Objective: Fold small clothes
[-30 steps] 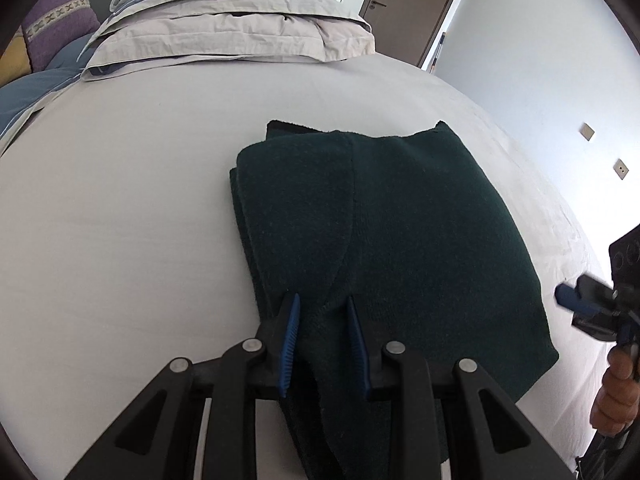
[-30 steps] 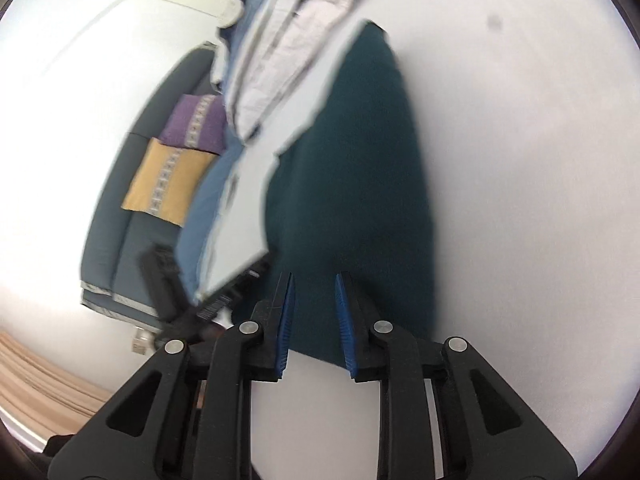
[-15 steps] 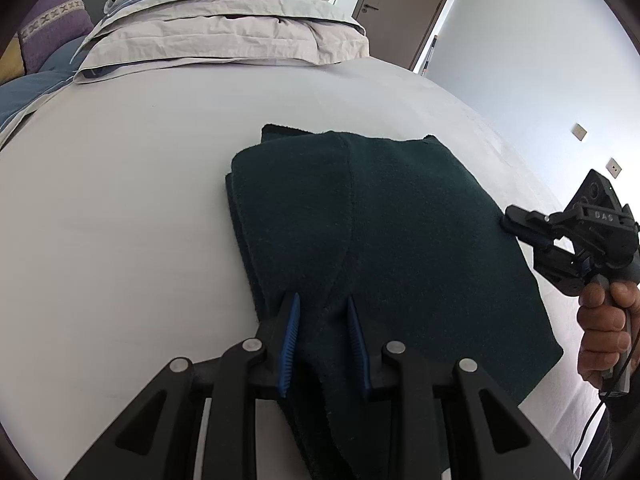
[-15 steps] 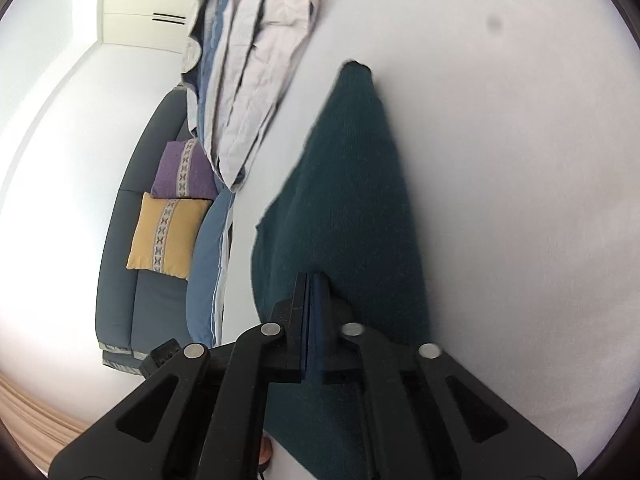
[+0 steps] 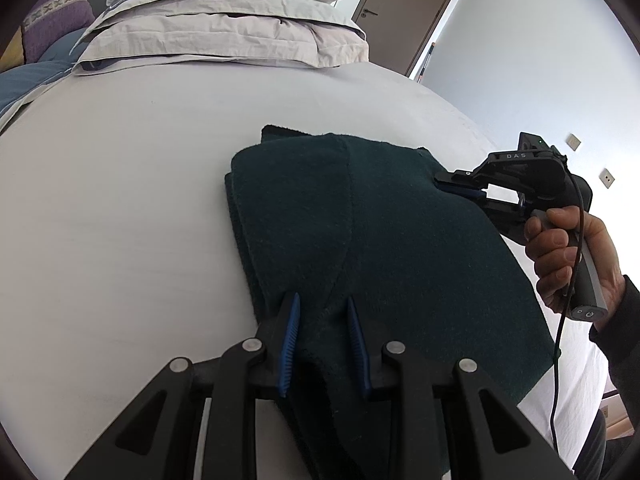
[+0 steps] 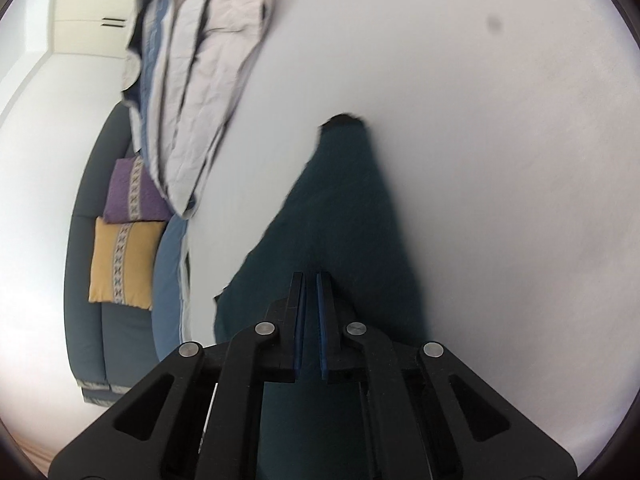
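- Left wrist view showed the dark green garment (image 5: 380, 260) lying part-folded on the white bed (image 5: 120, 220).
- Left gripper (image 5: 322, 344) straddled its near edge, jaws parted.
- Right gripper (image 6: 311, 320) pinched the far edge.
- Final fold looked outstanding.

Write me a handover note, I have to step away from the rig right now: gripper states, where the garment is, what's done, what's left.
Left gripper: open, straddling a raised fold at the near edge of the dark green fleece garment.
Right gripper: shut on the garment's far right edge.
Garment lies partly folded on the white bedsheet, one flap already laid over the left side.
Left: probably close the left gripper, fold once more, smooth flat.
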Demonstrator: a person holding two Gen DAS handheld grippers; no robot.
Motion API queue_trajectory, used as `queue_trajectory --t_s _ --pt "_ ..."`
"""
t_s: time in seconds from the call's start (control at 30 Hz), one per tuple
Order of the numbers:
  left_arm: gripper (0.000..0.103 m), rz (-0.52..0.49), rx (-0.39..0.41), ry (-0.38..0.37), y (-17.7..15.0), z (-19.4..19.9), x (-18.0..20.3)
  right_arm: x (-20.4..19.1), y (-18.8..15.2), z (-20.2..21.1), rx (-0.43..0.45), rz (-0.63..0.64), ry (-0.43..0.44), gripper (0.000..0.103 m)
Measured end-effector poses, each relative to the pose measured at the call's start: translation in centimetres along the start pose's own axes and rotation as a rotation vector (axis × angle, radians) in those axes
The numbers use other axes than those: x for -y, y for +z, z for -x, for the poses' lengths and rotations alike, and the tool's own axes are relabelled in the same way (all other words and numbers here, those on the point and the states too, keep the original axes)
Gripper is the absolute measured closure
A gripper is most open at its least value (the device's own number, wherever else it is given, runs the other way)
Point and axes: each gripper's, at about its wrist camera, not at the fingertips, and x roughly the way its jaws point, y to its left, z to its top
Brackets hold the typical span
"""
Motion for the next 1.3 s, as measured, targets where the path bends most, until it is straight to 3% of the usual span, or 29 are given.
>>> queue_trajectory --t_s 0.1,0.2,0.3,0.4,0.43,0.5,0.57,0.63,0.7,0.8,0.93,1.07,1.3 --pt "0.075 0.003 0.001 -0.002 0.1 -0.1 0.0 -1.3 0.6 0.4 0.053 0.052 -0.024 0.091" --pt "0.075 0.009 0.003 -0.007 0.0 -0.2 -0.1 -3.0 -0.3 0.1 0.024 0.089 0.080 0.091" --pt "0.075 0.010 0.003 -0.010 0.1 -0.2 -0.2 -5.4 -0.7 -2.5 -0.030 0.161 0.008 0.090" --pt "0.075 0.014 0.002 -0.020 0.1 -0.2 -0.3 -3.9 0.2 -4.9 -0.062 0.108 -0.047 0.094" --pt "0.075 0.014 0.002 -0.020 0.1 -0.2 -0.3 -3.0 0.7 -5.1 -0.050 0.078 -0.028 0.097" --pt "0.075 0.010 0.002 -0.019 0.1 -0.3 -0.3 -1.8 1.5 -4.6 -0.028 0.026 -0.009 0.100" --pt "0.075 0.008 0.005 -0.019 0.1 -0.3 -0.3 -1.4 1.8 -3.3 0.017 0.037 -0.044 0.100" --pt "0.075 0.012 0.007 -0.023 0.1 -0.3 -0.4 -1.7 1.9 -1.6 0.070 0.071 -0.116 0.094" --pt "0.075 0.013 0.007 -0.029 0.1 -0.4 -0.4 -2.1 1.3 -0.2 0.068 0.092 -0.086 0.087" --pt "0.075 0.011 0.008 -0.027 0.2 -0.4 -0.4 -3.9 -1.5 1.9 -0.013 0.185 0.031 0.086" --pt "0.075 0.005 0.009 -0.018 0.2 -0.5 -0.2 -5.6 -8.0 3.0 -0.160 0.336 0.142 0.084" --pt "0.075 0.005 0.008 -0.018 0.2 -0.5 -0.1 -3.1 -12.9 2.8 -0.264 0.386 0.124 0.079" --pt "0.075 0.006 0.008 -0.021 0.1 -0.4 -0.2 0.7 -15.1 5.6 -0.245 0.352 0.134 0.079"
